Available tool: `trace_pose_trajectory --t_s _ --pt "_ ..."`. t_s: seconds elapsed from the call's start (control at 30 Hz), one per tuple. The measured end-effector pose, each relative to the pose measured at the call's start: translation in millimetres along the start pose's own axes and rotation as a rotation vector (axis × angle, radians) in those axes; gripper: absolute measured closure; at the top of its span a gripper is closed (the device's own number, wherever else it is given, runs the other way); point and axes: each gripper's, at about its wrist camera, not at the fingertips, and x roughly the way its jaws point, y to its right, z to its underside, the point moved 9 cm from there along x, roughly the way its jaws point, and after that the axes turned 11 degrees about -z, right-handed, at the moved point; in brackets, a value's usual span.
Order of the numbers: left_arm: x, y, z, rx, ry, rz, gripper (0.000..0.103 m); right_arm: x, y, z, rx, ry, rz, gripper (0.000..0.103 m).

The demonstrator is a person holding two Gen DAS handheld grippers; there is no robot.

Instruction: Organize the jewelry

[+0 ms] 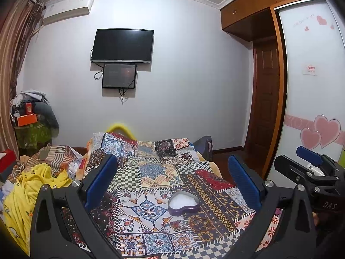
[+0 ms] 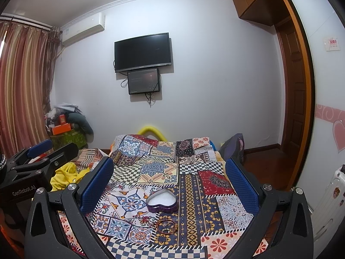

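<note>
The left gripper [image 1: 172, 181] and right gripper [image 2: 170, 181] are each seen with 2 blue-padded fingers [image 1: 101, 179] spread wide, nothing held or touched. Between them, on the patchwork-patterned bedspread [image 2: 194, 172], 1 purple heart-shaped tin with white lining [image 2: 162, 201] sits just beyond a small cluster of thin reddish-gold bangles [image 2: 167, 226]. A ring-like piece among the bangles is resolved only in the right wrist view.
</note>
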Motion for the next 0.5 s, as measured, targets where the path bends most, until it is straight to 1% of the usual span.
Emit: trace_pose_trajectory --t_s 0.3,0.5 --pt "7.4 -2.4 3.4 -0.014 -0.016 0.007 0.0 2.3 -0.8 3.2 0.004 -0.011 -0.009 0.0" --pt "21.5 -6.8 12.0 -0.022 -0.056 0.007 0.0 9.7 2.9 8.9 0.0 -0.029 -0.007 0.0"
